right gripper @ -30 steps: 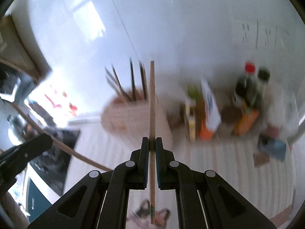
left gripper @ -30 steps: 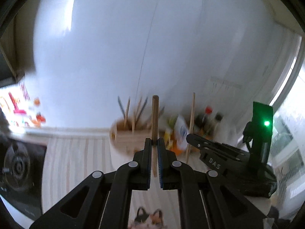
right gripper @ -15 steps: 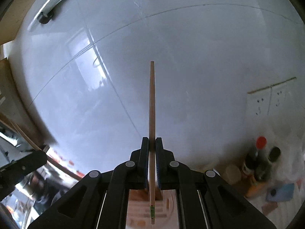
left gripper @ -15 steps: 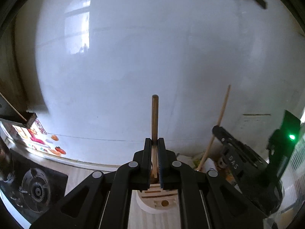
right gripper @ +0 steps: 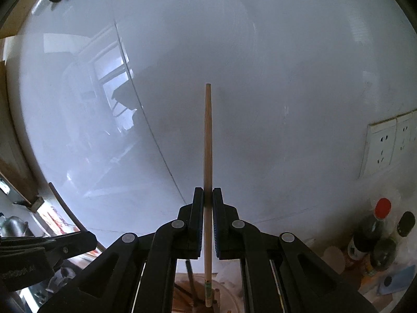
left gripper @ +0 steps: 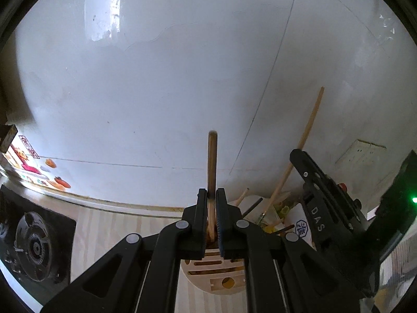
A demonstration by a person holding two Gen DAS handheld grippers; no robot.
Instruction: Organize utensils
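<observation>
The left claw is closed on a dark brown wooden stick, most likely a chopstick, whose round blunt end rises straight above the black fingers while its lower end dips toward the holder below. The right claw is clamped on a paler, longer chopstick that tapers to a narrow tip at the top and carries a small green band near its lower end. Both sticks look light, rigid and smooth, so they would probably slide or pivot in a loose pinch; a hold near the middle, as seen here, seems the steadiest, and each stick stands roughly upright between flat ribbed pads. Directly beneath both claws sits the utensil holder, a round pale wooden block with narrow slots and a round hole cut in its top; in the right view its interior shows darker sticks already standing inside. It rests on a light striped wood-grain counter. To the left lies a black gas burner. To the right stand dark sauce bottles, one with a red cap, near wall sockets. Behind everything is a glossy white tiled wall with thin grout lines.
</observation>
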